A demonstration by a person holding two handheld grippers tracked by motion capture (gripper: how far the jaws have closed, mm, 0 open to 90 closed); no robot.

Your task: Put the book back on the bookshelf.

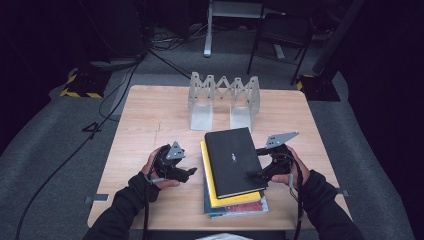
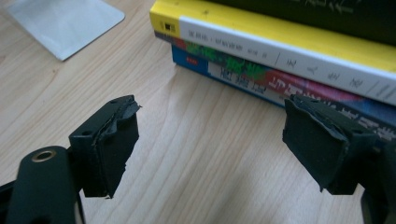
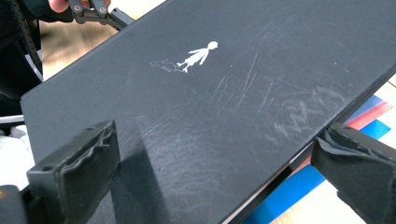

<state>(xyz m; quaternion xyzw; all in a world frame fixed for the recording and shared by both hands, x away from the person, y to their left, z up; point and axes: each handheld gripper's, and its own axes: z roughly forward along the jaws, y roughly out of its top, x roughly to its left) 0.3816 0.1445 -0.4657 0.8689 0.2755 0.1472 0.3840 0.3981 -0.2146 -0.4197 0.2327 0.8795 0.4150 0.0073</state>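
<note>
A pale wooden surface point(image 1: 150, 120) carries a stack of books near its front edge, slightly right of centre. The top one is a black book point(image 1: 232, 161) with a small white figure on its cover; it lies a little askew on a yellow book point(image 1: 212, 186), which sits on a colourful book point(image 1: 240, 207) with blue and red showing at the bottom.

The right tongs point(image 1: 260, 161), held in a person's right hand, are at the right edge of the black book. In the right gripper view the right tongs point(image 3: 210, 172) are spread wide, one jaw over the scratched cover and the other beside the book's edge; whether either pad touches is unclear.

The left tongs point(image 1: 191, 171), in the left hand, lie just left of the stack. In the left gripper view the left tongs point(image 2: 210, 149) are also spread, holding nothing, facing the spines.

At the far side stands a metal bookend rack point(image 1: 223, 100).
</note>
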